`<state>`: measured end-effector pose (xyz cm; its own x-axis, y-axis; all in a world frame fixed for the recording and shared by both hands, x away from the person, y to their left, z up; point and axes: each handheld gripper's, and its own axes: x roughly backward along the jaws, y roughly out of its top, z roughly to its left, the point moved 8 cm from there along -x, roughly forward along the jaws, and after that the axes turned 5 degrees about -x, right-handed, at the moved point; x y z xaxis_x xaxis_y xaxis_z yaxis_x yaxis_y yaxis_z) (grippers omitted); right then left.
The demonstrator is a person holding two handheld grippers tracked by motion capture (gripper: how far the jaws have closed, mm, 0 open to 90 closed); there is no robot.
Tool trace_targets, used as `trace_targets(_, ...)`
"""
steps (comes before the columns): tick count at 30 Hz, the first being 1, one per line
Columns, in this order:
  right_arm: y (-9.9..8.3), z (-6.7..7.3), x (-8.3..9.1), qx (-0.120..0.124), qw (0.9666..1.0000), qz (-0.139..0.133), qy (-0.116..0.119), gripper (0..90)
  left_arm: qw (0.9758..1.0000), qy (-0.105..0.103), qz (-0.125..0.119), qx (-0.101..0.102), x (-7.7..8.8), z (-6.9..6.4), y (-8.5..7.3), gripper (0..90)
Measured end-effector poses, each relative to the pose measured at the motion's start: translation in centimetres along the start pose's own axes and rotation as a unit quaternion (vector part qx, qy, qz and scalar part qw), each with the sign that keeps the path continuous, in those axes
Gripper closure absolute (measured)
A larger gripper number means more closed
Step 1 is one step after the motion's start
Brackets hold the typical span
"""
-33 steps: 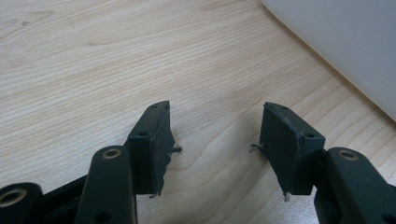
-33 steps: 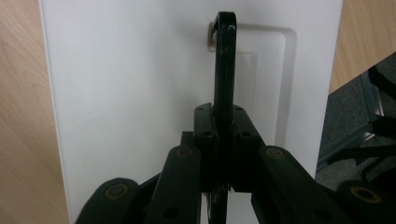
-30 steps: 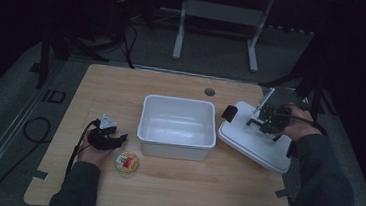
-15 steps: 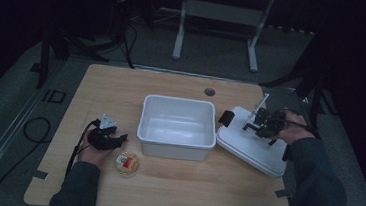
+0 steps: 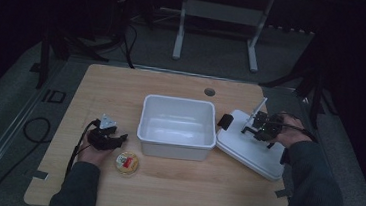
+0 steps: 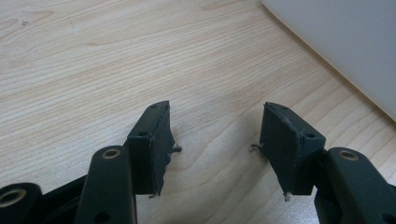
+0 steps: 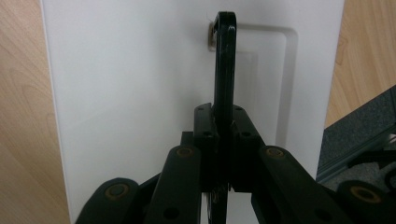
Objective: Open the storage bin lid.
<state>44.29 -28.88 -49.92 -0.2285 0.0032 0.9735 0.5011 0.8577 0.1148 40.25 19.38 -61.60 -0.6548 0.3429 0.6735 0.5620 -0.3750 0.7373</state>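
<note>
A white lid (image 5: 249,154) lies on the table right of the white bin (image 5: 174,150). My right gripper (image 5: 260,127) is above it, shut on the lid's black handle (image 7: 224,60). In the right gripper view the handle stands upright between the closed pads, over the lid's (image 7: 130,84) flat top. My left gripper (image 5: 115,140) rests on the wood left of the bin. Its jaws are open in the left gripper view (image 6: 217,135), with bare wood between them. A small round cup (image 5: 127,162) with red and yellow contents sits just right of the left hand.
The bin's white wall (image 6: 345,42) fills the upper right corner of the left gripper view. A black clip (image 5: 225,121) sticks out at the lid's left end, close to the bin. A cable hole (image 5: 210,92) lies near the table's far edge (image 5: 173,73).
The right hand has sunk a little with the lid, which now sits lower and closer to the table beside the bin. The left hand has kept still.
</note>
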Motion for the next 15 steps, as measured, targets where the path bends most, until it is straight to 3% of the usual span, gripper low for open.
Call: trace_targets(15,-0.1,0.3,-1.2,0.0,1.0,0.005,0.006,84.1,1.0,0.0,0.0,0.0,0.0,0.0,0.0,43.6)
